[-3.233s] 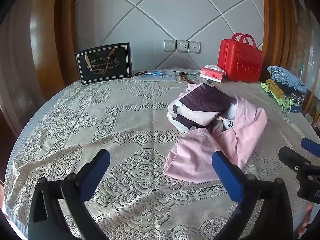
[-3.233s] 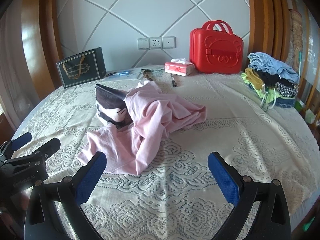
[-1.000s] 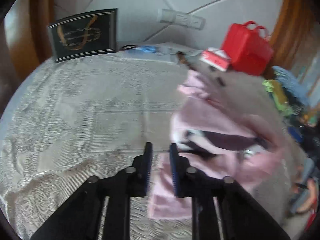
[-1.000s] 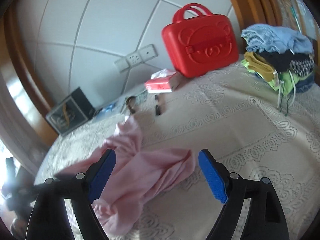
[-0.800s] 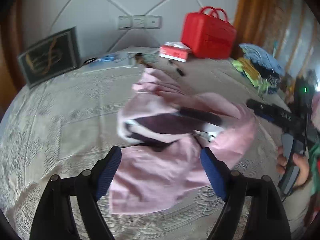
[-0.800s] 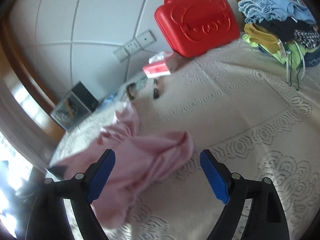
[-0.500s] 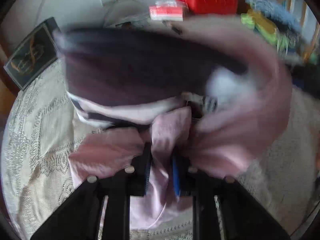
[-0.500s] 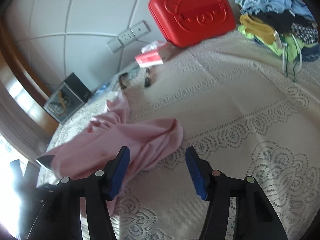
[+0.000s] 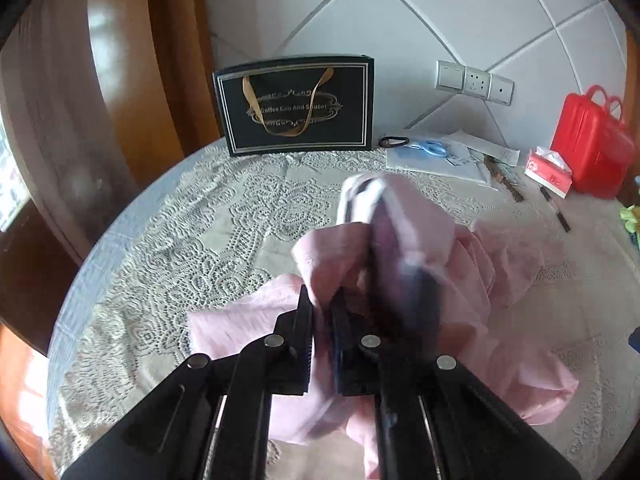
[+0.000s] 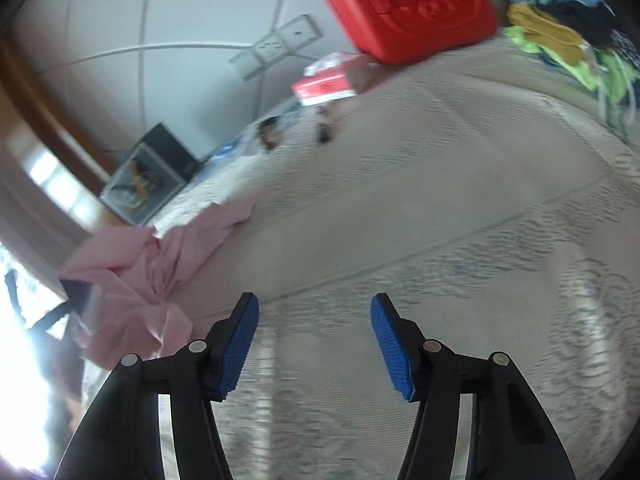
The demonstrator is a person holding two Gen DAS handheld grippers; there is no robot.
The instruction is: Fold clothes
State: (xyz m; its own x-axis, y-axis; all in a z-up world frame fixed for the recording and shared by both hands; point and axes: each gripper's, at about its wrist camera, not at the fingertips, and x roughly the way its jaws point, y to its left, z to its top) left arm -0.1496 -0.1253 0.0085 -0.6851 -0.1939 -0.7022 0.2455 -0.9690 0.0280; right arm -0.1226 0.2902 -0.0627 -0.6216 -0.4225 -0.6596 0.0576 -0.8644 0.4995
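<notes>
Left gripper (image 9: 322, 316) is pinching a fold of the pink garment (image 9: 472, 280), its jaws having just closed on the cloth. Right gripper (image 10: 314, 328) is hanging half-spread over bare lace tablecloth (image 10: 460, 208), nothing between its jaws, the garment lying crumpled off to its left.

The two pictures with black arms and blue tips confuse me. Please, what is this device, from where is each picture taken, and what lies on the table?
There is no robot here. A person holds a two-finger gripper in each hand, and a wide-angle camera on each gripper looks forward along its fingers.

In the left wrist view, the left gripper is shut on a fold of the pink garment, which also shows a dark printed part. Its jaws have just been closing.

In the right wrist view, the right gripper is open with nothing between its blue pads, above the lace tablecloth.

At the back stand a black gift bag, a red case, a tissue box and a pile of clothes.
</notes>
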